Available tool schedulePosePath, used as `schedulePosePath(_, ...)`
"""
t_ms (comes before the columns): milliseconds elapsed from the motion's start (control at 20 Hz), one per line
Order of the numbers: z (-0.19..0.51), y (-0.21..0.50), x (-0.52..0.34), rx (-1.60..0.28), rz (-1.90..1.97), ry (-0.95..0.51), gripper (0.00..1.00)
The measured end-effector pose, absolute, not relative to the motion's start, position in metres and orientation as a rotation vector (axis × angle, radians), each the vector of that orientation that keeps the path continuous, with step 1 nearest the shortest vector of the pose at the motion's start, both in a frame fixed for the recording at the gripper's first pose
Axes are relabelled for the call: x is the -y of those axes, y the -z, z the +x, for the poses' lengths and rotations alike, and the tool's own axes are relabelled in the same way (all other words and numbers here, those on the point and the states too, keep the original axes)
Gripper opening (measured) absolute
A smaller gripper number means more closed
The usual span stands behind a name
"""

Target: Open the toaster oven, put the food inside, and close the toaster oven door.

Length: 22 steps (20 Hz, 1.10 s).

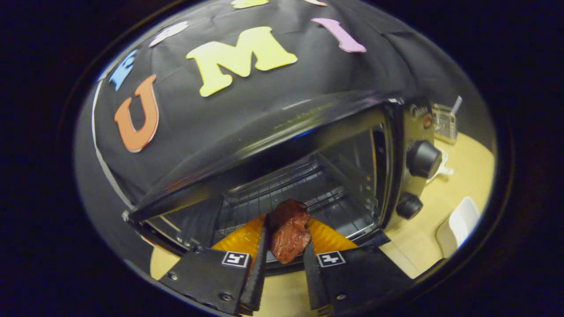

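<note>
Tool (286, 259) pinches a piece of meat (288, 235) between both fingers, at the open toaster oven (308, 176) mouth; wire rack (286, 185) at twelve o'clock, roomy; knobs (423, 158) at two

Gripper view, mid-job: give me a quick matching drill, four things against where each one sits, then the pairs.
1. reddish-brown chunk of meat
2. black toaster oven wire rack
3. round black upper knob
4. white rectangular dish

A. on the tan table, beside the oven
B. pinched in the gripper
C. inside the open cavity
D. on the oven's control panel

Pairs: 1-B, 2-C, 3-D, 4-A
</note>
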<state>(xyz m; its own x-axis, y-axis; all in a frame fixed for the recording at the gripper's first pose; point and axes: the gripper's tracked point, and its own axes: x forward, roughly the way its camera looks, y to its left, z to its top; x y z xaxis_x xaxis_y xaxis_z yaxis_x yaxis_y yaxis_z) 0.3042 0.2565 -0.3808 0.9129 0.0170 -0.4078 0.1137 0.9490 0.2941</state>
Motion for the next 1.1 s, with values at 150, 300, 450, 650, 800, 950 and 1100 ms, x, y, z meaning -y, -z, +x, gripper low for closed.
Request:
schedulePosePath(150,0.302,0.399,-0.25,-0.452,0.178,0.049,0.77)
schedulePosePath(300,0.297,0.391,-0.245,-0.409,0.11,0.049,0.86)
schedulePosePath(450,0.288,0.386,-0.251,-0.413,0.052,0.016,0.96)
schedulePosePath(650,0.273,0.376,-0.258,-0.413,0.045,-0.019,0.97)
schedulePosePath(800,0.253,0.356,-0.256,-0.409,0.06,-0.037,0.97)
schedulePosePath(950,0.231,0.334,-0.25,-0.403,0.051,-0.048,0.97)
schedulePosePath(1100,0.201,0.32,-0.24,-0.415,0.04,-0.06,0.97)
